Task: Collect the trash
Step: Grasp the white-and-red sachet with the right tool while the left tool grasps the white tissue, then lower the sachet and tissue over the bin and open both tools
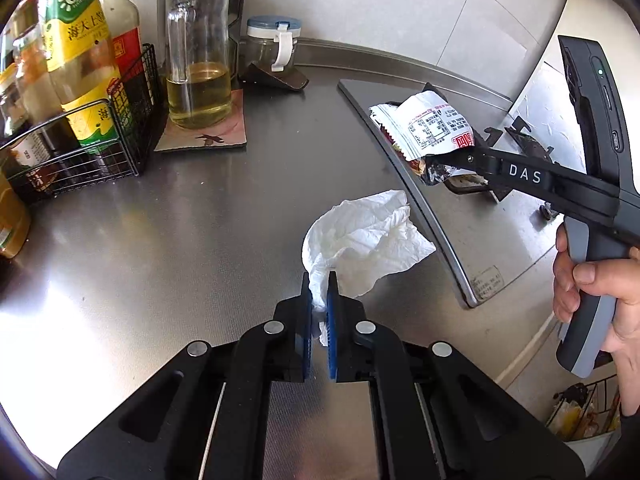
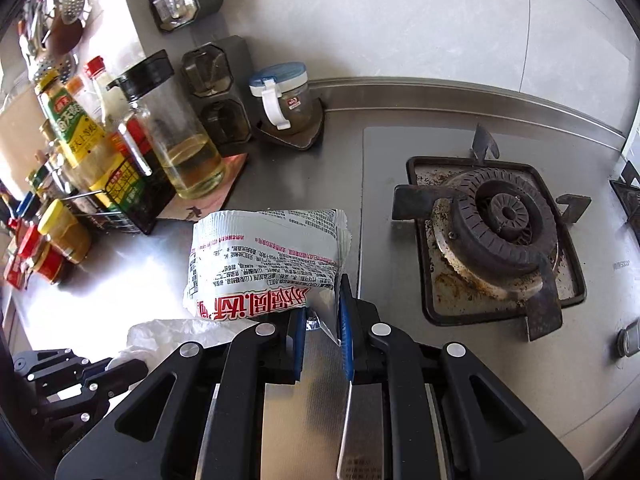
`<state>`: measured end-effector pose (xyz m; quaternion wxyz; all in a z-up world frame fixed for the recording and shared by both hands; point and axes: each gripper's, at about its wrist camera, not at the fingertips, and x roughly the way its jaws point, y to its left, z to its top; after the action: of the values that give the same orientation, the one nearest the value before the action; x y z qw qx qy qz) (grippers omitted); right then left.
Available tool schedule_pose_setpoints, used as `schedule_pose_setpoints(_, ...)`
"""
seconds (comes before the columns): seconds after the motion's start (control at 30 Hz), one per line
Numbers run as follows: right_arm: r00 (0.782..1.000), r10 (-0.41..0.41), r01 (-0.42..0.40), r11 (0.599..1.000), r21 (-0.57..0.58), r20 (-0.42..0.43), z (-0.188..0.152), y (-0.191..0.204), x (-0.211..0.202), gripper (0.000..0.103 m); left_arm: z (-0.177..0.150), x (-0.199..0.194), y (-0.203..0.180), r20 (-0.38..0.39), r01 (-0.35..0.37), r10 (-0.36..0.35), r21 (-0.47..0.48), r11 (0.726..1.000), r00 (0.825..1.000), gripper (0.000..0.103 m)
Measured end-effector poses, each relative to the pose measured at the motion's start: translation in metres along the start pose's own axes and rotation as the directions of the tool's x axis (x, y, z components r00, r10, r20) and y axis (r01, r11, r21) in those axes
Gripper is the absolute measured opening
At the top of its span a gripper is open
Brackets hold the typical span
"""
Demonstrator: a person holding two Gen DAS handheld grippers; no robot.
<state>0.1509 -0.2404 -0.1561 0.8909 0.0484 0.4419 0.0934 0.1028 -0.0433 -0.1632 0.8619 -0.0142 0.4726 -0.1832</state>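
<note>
Left hand-held gripper (image 1: pixel 319 280) clamps crumpled white paper tissue (image 1: pixel 368 240); right hand-held gripper (image 2: pixel 322 312) clamps printed white-and-red plastic wrapper (image 2: pixel 268 256), long axis extending ahead of its fingers, above steel counter (image 1: pixel 180 240).

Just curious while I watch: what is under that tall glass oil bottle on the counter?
The glass oil bottle stands on a flat brownish mat with a dark figure printed on its front edge. The part of the mat beneath the bottle is covered.

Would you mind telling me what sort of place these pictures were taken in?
Most likely a home kitchen: a gas burner is set into a steel countertop, with an oil bottle and sauce bottles along the tiled wall.
</note>
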Motion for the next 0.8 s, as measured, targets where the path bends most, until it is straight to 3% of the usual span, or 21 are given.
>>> schedule_pose_setpoints(0.27,0.996,0.087,-0.088,0.996,-0.022,-0.017,-0.035,0.027,-0.040,0.016,-0.060,-0.058,-0.005,0.028,-0.043,0.045,-0.081,0.996,0.999,0.004)
schedule_pose_setpoints(0.43,0.994,0.099,-0.101,0.993,-0.053,-0.047,-0.064,0.044,-0.056,0.016,-0.104,-0.083,-0.003,0.029,-0.062,0.067,-0.150,0.987,0.997,0.005)
schedule_pose_setpoints(0.8,0.978,0.189,-0.192,0.981,-0.033,-0.088,-0.127,0.065,-0.098,0.016,-0.167,-0.126,-0.017,0.045,-0.084,0.092,-0.154,0.985,0.995,0.005)
